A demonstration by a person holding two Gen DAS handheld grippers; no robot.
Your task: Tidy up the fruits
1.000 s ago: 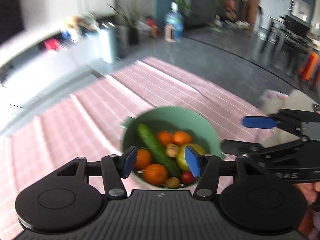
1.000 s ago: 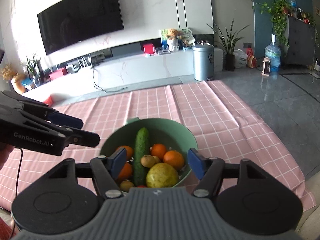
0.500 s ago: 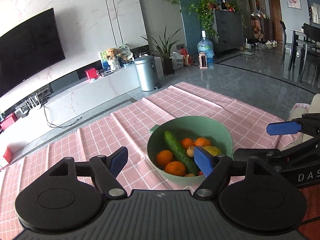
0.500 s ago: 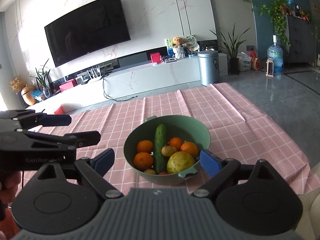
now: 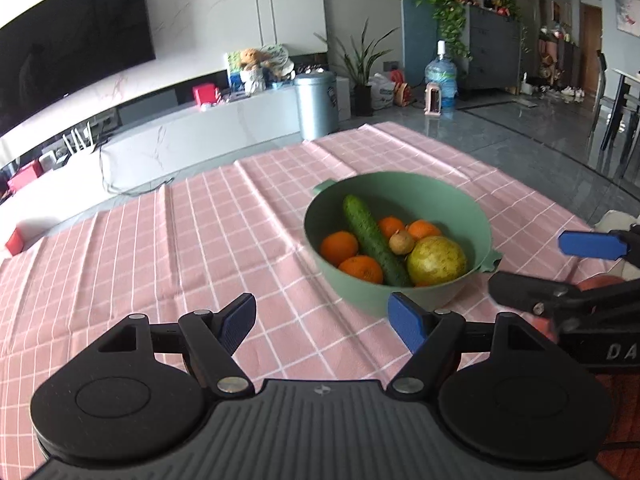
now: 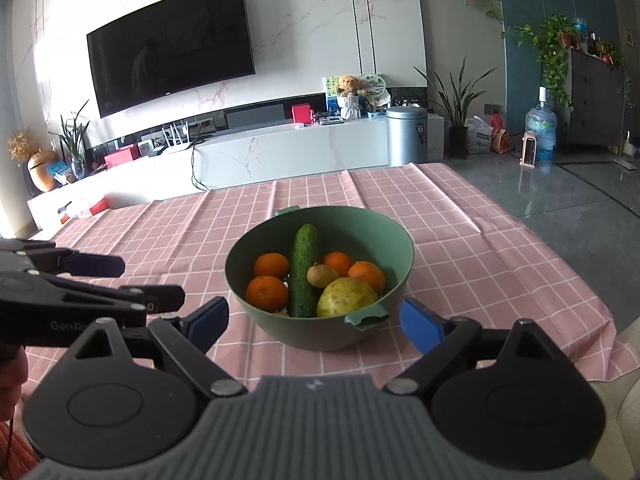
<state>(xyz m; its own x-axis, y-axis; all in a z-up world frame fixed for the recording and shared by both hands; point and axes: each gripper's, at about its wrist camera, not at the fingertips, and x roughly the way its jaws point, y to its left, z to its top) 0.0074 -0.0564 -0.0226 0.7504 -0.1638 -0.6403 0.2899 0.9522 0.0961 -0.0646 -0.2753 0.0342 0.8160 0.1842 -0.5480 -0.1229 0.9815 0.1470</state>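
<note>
Bowl (image 6: 320, 328): on the tabletop (image 6: 480, 264), holding cucumber (image 6: 304, 276) and oranges.
Left gripper (image 5: 326, 322): spread wide, empty, near the bowl.
Right gripper (image 6: 314, 318): spread wide, empty, near the bowl.

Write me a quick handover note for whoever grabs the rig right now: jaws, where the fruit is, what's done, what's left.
Left gripper: jaws open, empty, held over the pink checked cloth, short of the bowl and to its left.
Right gripper: jaws open, empty, straddling the near side of the green bowl by its near handle, not touching.
In the bowl: cucumber, four oranges (one at), a large yellow-green fruit, a small brown fruit. Smaller pieces underneath are hard to make out.
Done: nothing is out of the bowl.
Left: all sorting. No target container is in view.
</note>
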